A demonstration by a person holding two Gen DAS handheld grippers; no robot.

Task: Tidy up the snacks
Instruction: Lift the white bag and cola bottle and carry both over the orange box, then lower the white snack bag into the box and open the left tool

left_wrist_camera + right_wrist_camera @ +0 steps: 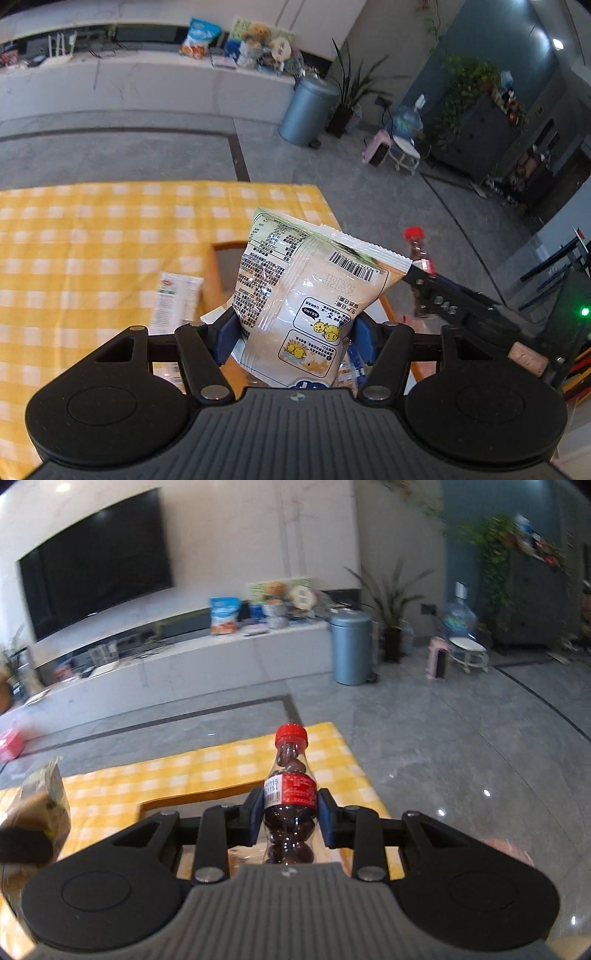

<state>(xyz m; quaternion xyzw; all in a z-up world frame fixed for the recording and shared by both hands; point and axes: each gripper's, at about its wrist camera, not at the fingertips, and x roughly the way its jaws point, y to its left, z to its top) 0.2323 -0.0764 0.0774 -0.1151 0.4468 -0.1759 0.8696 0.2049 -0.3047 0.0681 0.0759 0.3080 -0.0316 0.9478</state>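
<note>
My left claw (293,332) grips a white snack bag (306,291) above the wooden tray (214,273); my right claw (290,814) clamps a red-capped cola-bottle candy (290,786) over the yellow checked tablecloth (207,768).

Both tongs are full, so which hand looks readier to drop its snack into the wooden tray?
Probably left: its tongs hold the snack bag right over the wooden tray; the right tongs hold the bottle nearer its edge.

White snack bag (306,295) stands upright above the wooden tray (212,273); red-capped bottle (291,786), seemingly chocolate-filled, upright.
</note>
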